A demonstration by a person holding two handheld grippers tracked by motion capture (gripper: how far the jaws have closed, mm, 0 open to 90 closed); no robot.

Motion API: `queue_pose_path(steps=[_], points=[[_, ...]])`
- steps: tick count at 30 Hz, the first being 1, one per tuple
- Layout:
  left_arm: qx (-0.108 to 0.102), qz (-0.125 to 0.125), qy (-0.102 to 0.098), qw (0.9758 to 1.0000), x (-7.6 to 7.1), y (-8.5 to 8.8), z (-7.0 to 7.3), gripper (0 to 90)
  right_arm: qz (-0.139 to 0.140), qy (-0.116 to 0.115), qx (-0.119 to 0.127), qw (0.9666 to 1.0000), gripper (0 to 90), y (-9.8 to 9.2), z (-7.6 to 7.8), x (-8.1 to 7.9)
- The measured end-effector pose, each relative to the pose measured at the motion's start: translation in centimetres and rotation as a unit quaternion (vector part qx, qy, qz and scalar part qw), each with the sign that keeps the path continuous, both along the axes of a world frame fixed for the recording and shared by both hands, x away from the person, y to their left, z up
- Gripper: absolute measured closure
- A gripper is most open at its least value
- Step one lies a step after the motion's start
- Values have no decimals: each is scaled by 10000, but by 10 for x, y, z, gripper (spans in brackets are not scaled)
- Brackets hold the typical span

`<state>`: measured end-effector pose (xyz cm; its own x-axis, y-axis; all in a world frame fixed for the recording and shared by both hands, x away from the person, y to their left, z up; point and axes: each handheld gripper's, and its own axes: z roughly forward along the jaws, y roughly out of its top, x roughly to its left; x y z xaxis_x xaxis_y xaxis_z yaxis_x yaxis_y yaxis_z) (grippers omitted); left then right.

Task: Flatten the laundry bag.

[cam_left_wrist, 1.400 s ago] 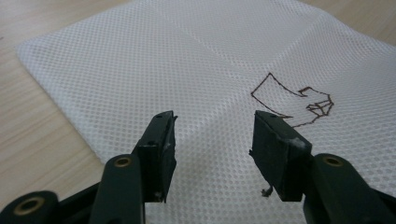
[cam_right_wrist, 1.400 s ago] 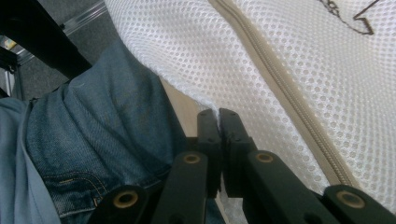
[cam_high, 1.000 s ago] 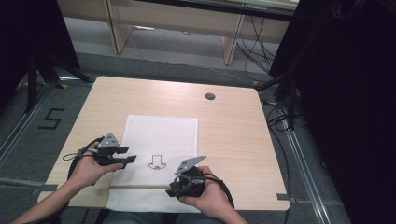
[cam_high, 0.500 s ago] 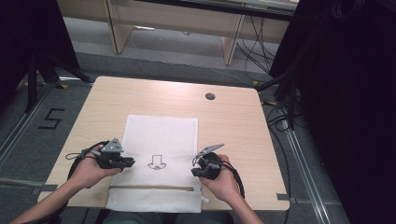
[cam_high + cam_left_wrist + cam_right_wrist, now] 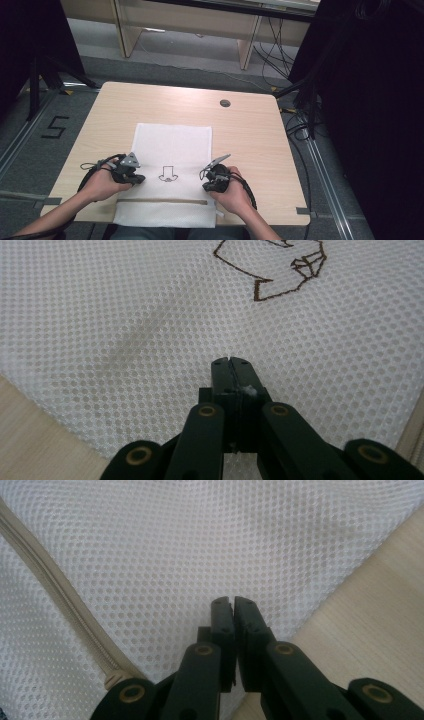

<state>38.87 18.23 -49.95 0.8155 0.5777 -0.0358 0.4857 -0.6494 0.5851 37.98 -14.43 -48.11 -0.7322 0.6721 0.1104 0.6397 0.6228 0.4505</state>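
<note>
White mesh laundry bag (image 5: 172,150) lies flat on table, beige zipper (image 5: 162,201) near front.

The table (image 5: 250,130) is evenly, softly lit; surroundings from 12 to 3 o'clock are lost in darkness. Slight blur is seen close-up.

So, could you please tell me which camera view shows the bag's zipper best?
The right gripper view: the beige zipper crosses the white mesh bag close up, teeth and end stop visible. The high view shows it as a thin tan line near the table edge. The left gripper view catches a sliver bottom right.
</note>
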Motion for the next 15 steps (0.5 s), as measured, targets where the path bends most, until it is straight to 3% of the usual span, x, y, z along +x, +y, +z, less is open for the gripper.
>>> queue_pose_path(steps=[1,2,4,5,7,8,10,11,15], points=[[54,-46,29,10000,1,0,1,894,-40,46,-77,10000,890,1,0,-1],[-55,56,1,10000,2,-2,-1,894,55,28,-129,9999,893,2,-2,-1],[128,-124,4,9998,6,-2,1,894,67,25,-154,9999,894,2,-2,-1],[9,7,4,10000,6,-4,0,894,163,-9,-188,9997,897,1,-3,0],[138,-77,5,9999,11,-6,1,894,95,45,-207,9997,900,0,-3,-1],[20,43,-36,10000,11,-9,0,893,70,60,-198,9998,900,0,-4,0],[143,-64,-94,9998,16,-11,1,893,100,16,-239,9997,900,-1,-3,0],[40,65,-130,9999,18,-15,0,893,121,25,-243,9996,900,-3,-4,2],[88,98,-196,9997,20,-21,0,893,38,26,-277,9996,900,-6,-3,3]])
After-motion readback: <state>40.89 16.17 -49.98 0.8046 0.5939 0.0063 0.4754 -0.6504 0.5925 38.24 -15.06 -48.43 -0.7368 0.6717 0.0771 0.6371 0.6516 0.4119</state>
